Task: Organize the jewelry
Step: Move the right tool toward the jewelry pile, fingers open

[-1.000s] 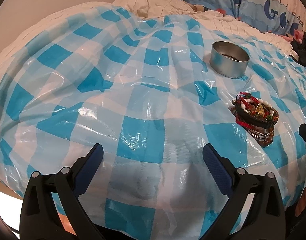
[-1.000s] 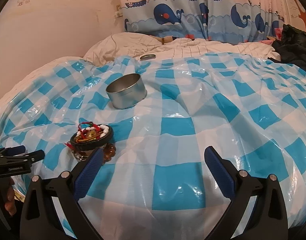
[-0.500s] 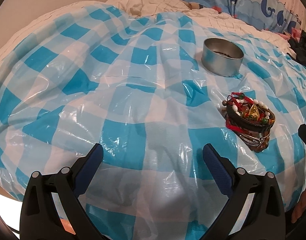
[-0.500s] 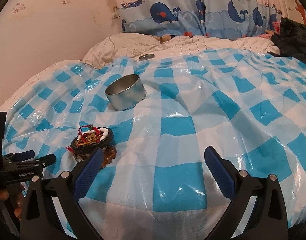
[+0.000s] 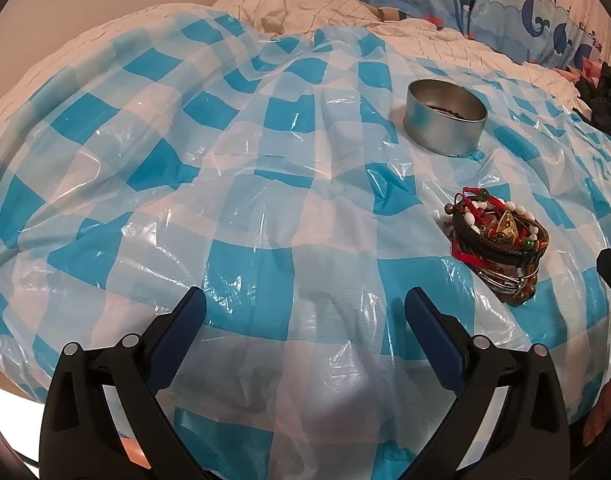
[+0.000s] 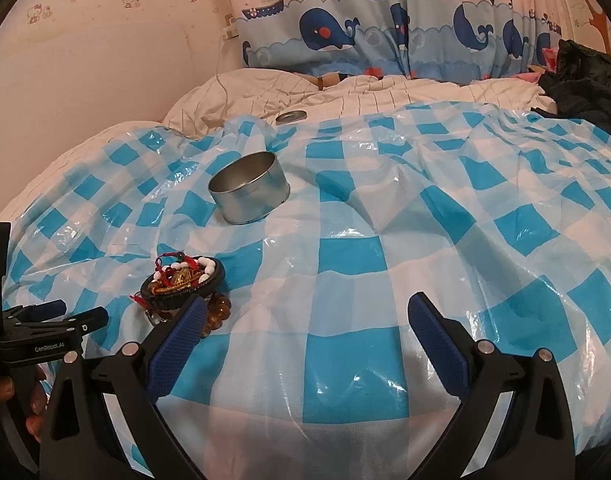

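A pile of bracelets (image 5: 497, 240), black, red, white-beaded and brown-beaded, lies on the blue-and-white checked plastic sheet (image 5: 265, 208). It also shows in the right wrist view (image 6: 183, 284). A round open metal tin (image 5: 445, 122) stands behind it, seen too in the right wrist view (image 6: 248, 187). My left gripper (image 5: 305, 312) is open and empty, left of the pile. My right gripper (image 6: 305, 316) is open and empty, its left finger just in front of the pile.
A tin lid (image 6: 290, 116) lies on the cream quilt (image 6: 345, 96) at the back. Whale-print curtains (image 6: 385, 40) hang behind. Dark clothing (image 6: 585, 80) lies at the far right. The left gripper shows in the right wrist view (image 6: 45, 320).
Both grippers have moved slightly forward and lower toward the sheet, so the tin and bracelet pile appear a little closer. Nothing on the sheet has moved.
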Tool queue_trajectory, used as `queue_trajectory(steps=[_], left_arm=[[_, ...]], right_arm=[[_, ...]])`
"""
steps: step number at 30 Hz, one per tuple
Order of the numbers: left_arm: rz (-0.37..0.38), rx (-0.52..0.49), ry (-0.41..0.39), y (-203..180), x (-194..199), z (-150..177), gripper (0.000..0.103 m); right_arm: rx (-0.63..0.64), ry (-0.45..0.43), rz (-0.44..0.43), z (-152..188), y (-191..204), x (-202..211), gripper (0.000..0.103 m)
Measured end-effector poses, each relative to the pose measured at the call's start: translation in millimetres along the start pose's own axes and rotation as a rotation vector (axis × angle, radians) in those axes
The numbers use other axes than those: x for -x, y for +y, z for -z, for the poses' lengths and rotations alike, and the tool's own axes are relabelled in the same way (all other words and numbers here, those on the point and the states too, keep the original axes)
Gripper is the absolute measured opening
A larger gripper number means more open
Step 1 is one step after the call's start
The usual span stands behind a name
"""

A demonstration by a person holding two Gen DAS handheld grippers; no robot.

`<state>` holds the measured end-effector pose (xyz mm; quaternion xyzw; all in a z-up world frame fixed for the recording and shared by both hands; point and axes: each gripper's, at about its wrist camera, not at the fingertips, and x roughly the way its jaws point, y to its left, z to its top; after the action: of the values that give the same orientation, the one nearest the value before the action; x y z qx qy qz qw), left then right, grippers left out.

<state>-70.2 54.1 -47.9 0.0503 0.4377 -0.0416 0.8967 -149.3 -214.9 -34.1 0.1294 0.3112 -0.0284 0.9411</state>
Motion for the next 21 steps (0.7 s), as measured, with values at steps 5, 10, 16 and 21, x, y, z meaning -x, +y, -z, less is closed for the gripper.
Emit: queue_trajectory(steps=[5, 10, 16, 21], left_arm=[[0.003, 0.012, 0.005, 0.6, -1.4, -0.4, 0.096], [-0.004, -0.002, 0.009, -2.3, -3.4, -0.6, 0.096], [-0.004, 0.001, 0.012, -2.8, -4.5, -0.3, 0.096], [-0.009, 0.001, 0.014, -2.6, -5.7, 1.3, 0.096]], right_arm=[[0.013, -0.002, 0.008, 0.2, 2.0, 0.8, 0.097], [0.015, 0.006, 0.007, 0.6, 3.7, -0.1, 0.097], [0.012, 0.001, 0.011, -0.7, 4.3, 0.4, 0.097], [0.011, -0.001, 0.013, -1.2, 4.2, 0.9, 0.097]])
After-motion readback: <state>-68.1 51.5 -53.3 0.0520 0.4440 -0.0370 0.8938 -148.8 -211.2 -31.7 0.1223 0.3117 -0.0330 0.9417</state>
